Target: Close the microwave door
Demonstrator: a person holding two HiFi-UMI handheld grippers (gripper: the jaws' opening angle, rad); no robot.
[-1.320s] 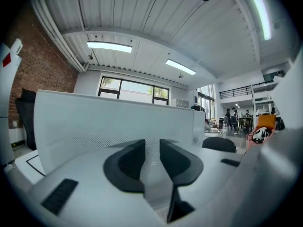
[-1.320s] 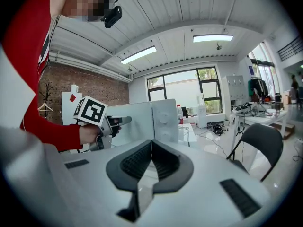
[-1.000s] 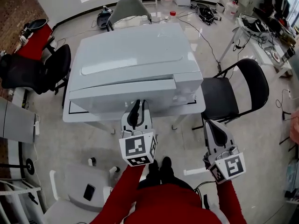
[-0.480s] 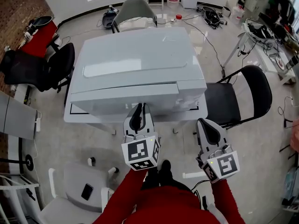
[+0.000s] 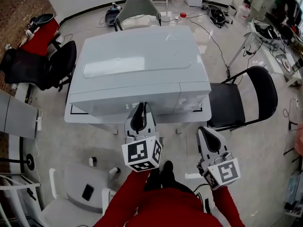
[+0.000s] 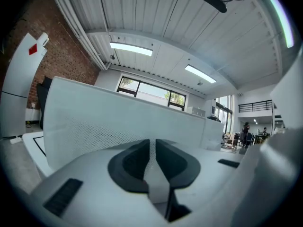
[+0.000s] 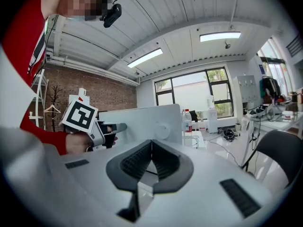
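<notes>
One microwave stands on one table. There are two grippers: the left gripper and the right gripper.

There are four chairs around the table: a grey chair, a black office chair, a black folding chair and a white chair. One phone lies on the white chair.

The right gripper view shows two bottles, a small bottle and a taller bottle. It also shows two ceiling lights, a left light and a right light.
</notes>
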